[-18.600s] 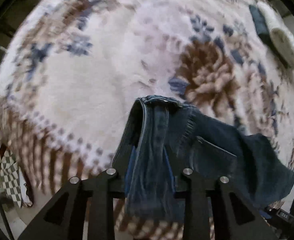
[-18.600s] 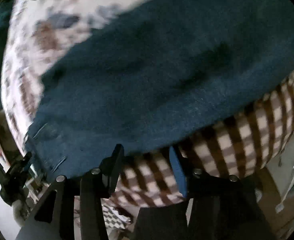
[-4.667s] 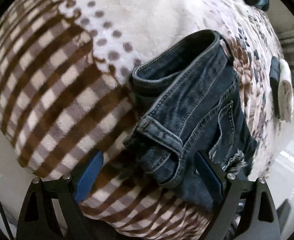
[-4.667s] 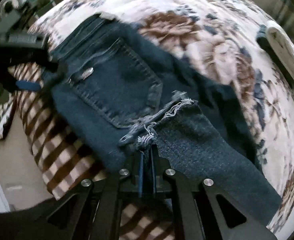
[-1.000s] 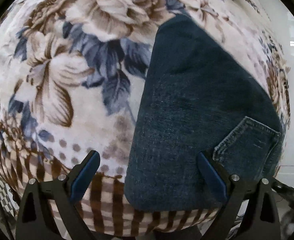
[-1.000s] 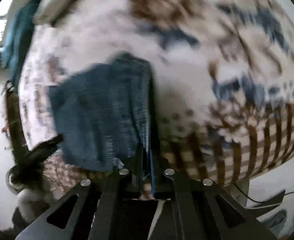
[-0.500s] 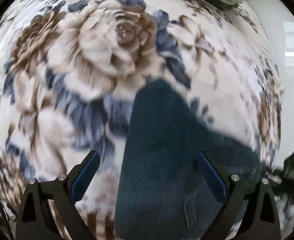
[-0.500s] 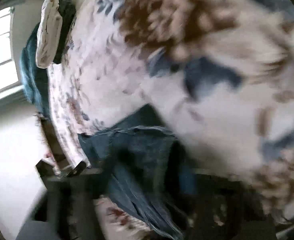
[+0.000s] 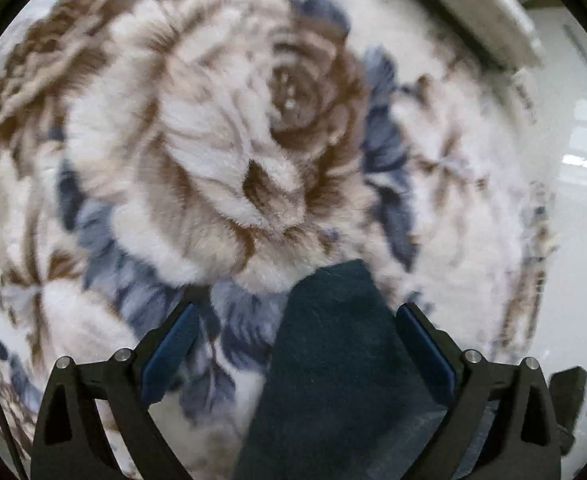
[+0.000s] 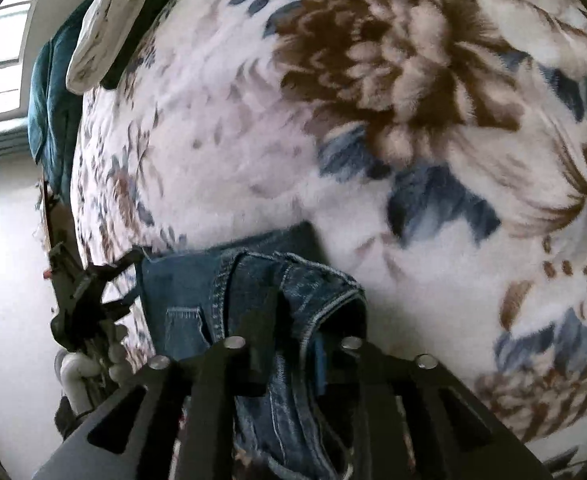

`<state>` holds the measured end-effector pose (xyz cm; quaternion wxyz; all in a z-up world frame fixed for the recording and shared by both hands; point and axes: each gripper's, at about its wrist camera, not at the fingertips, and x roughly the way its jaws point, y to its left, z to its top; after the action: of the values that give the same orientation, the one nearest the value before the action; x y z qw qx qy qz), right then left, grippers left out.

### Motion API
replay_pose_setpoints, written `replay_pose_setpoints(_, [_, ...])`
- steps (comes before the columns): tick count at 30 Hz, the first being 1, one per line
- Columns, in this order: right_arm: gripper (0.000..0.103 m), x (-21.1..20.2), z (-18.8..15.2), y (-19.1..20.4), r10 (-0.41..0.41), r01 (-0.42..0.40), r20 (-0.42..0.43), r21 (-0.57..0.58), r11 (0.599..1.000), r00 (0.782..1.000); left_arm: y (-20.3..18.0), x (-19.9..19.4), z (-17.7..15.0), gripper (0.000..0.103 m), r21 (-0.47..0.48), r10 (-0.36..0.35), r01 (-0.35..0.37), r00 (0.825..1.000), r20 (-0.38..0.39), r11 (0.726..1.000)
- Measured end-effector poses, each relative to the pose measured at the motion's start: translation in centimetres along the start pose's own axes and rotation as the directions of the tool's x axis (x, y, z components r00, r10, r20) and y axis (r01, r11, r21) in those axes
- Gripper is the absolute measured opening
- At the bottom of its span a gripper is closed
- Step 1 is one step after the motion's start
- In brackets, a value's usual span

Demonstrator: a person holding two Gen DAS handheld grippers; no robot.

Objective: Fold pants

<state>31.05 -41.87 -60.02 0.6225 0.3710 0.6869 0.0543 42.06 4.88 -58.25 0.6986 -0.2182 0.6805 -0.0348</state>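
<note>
Dark blue jeans lie folded on a floral fleece blanket. In the left wrist view one folded corner of them reaches up between the fingers of my left gripper, which hangs open above the denim without pinching it. In the right wrist view the stitched waistband end of the jeans lies bunched on the blanket. My right gripper straddles that denim and its jaws are opening; the cloth sits loose between the fingers. The left gripper shows at the far edge of the jeans, with a gloved hand below it.
A white folded cloth and a teal cloth lie at the blanket's far edge by a bright window. A pale slab sits at the top right of the left wrist view. The bed drops off to pale floor on that side.
The right gripper's jaws have parted from the denim edge they pinched. The left gripper has slid out over the floral blanket, so the jeans now fill only the bottom of its view.
</note>
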Motion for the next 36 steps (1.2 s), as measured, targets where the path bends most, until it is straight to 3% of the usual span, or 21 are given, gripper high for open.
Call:
replay_pose_setpoints(1, [0.076, 0.0, 0.0, 0.0, 0.000, 0.000, 0.000, 0.000, 1.000, 1.000, 0.4, -1.2, -0.6, 0.101, -0.001, -0.047, 0.048, 0.999, 0.024, 0.999])
replay_pose_setpoints(2, [0.083, -0.6, -0.4, -0.1, 0.007, -0.007, 0.015, -0.013, 1.000, 1.000, 0.6, -2.0, -1.3, 0.101, 0.007, -0.089, 0.089, 0.995, 0.041, 0.996])
replay_pose_setpoints(5, [0.084, -0.3, -2.5, -1.2, 0.076, -0.075, -0.039, 0.016, 0.997, 0.996, 1.5, -3.3, -3.7, 0.101, 0.051, -0.189, 0.188, 0.982, 0.023, 0.981])
replay_pose_setpoints(10, [0.087, 3.5, -3.7, -2.7, 0.175, -0.171, -0.111, 0.046, 0.984, 0.978, 1.9, 0.0, -6.3, 0.101, 0.084, -0.206, 0.220, 0.968, -0.145, 0.972])
replay_pose_setpoints(12, [0.090, 7.1, -3.9, -4.1, 0.269, -0.258, -0.169, 0.087, 0.962, 0.948, 1.7, 2.1, -7.0, 0.101, 0.099, -0.206, 0.230, 0.956, -0.210, 0.968])
replay_pose_setpoints(16, [0.093, 8.6, -3.7, -4.2, 0.341, -0.332, -0.202, 0.078, 0.940, 0.918, 1.1, 3.5, -8.0, 0.102, 0.122, -0.204, 0.240, 0.946, -0.251, 0.963])
replay_pose_setpoints(20, [0.094, 8.5, -3.9, -3.5, 0.362, -0.368, -0.225, 0.015, 0.930, 0.904, 0.4, 3.3, -7.4, 0.102, 0.116, -0.263, 0.303, 0.926, -0.272, 0.946])
replay_pose_setpoints(21, [0.094, 9.4, -3.9, -3.0, 0.339, -0.359, -0.260, -0.032, 0.933, 0.904, 0.0, 3.0, -7.3, 0.102, 0.136, -0.260, 0.305, 0.926, -0.272, 0.943])
replay_pose_setpoints(24, [0.095, 10.5, -3.4, -2.9, 0.343, -0.363, -0.278, -0.024, 0.931, 0.897, -0.8, 3.2, -7.7, 0.101, 0.208, -0.233, 0.295, 0.932, -0.276, 0.932])
replay_pose_setpoints(27, [0.096, 11.4, -2.8, -1.9, 0.346, -0.369, -0.296, -0.025, 0.929, 0.890, -0.5, 4.0, -7.9, 0.101, 0.203, -0.228, 0.290, 0.932, -0.281, 0.935])
replay_pose_setpoints(30, [0.096, 10.9, -3.4, 1.0, 0.383, -0.446, -0.345, -0.123, 0.886, 0.857, -0.9, 3.9, -7.8, 0.101, 0.193, -0.230, 0.287, 0.935, -0.271, 0.938])
replay_pose_setpoints(31, [0.095, 10.9, -3.4, 1.0, 0.383, -0.446, -0.345, -0.123, 0.886, 0.857, -1.0, 3.8, -7.8, 0.101, 0.195, -0.235, 0.291, 0.935, -0.267, 0.937])
replay_pose_setpoints(33, [0.093, 11.7, -3.2, 1.1, 0.311, -0.379, -0.345, -0.148, 0.914, 0.886, -0.5, 3.7, -7.9, 0.101, 0.207, -0.235, 0.295, 0.933, -0.271, 0.933])
replay_pose_setpoints(36, [0.092, 13.1, -2.7, 1.0, 0.308, -0.360, -0.329, -0.110, 0.926, 0.893, -0.4, 3.4, -7.9, 0.101, 0.202, -0.226, 0.282, 0.939, -0.260, 0.938])
